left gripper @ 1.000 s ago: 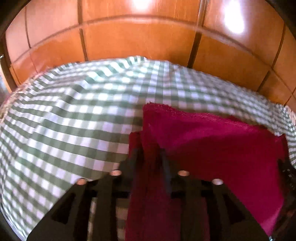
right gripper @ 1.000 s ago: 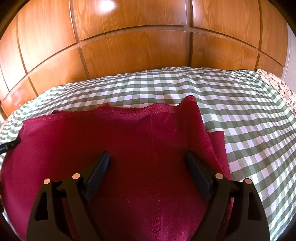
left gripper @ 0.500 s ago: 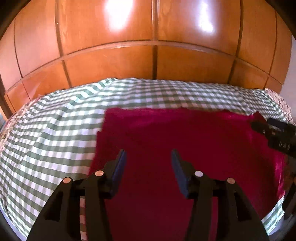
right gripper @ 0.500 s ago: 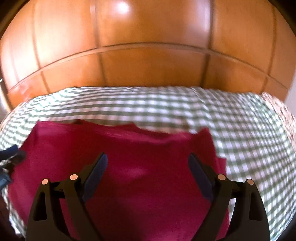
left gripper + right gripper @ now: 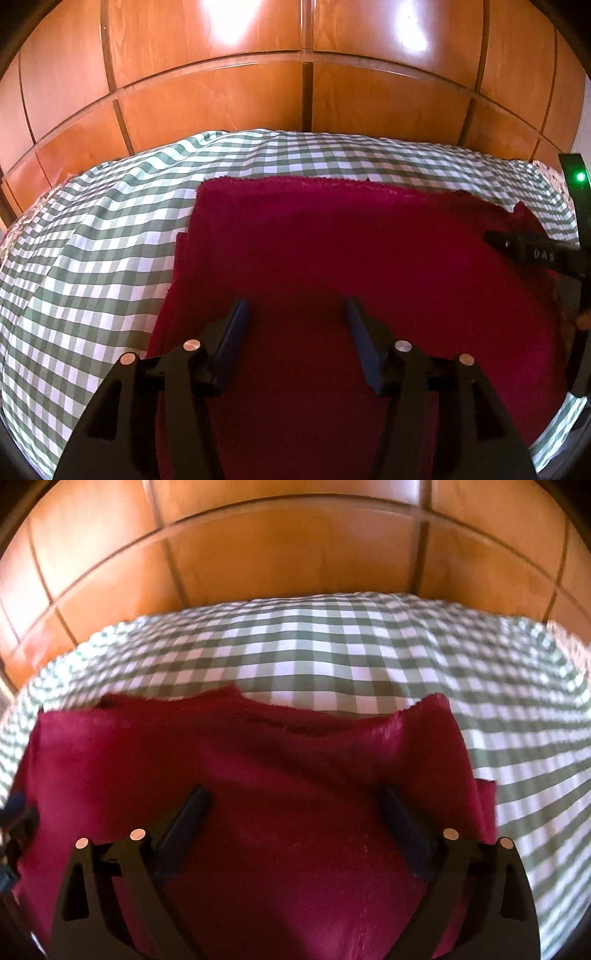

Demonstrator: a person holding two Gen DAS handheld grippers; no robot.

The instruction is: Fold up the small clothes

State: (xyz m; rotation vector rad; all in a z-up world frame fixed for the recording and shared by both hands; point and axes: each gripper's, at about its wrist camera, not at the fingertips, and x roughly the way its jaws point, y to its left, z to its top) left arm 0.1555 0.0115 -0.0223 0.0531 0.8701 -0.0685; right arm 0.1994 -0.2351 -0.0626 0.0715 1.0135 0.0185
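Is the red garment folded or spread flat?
Folded: the red garment shows a second layer stepping out along its left edge on the checked cloth.

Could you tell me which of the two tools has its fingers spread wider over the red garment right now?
The right tool: its fingers stand far wider apart than the left tool's. Both have just been opening; neither pinches the red garment.
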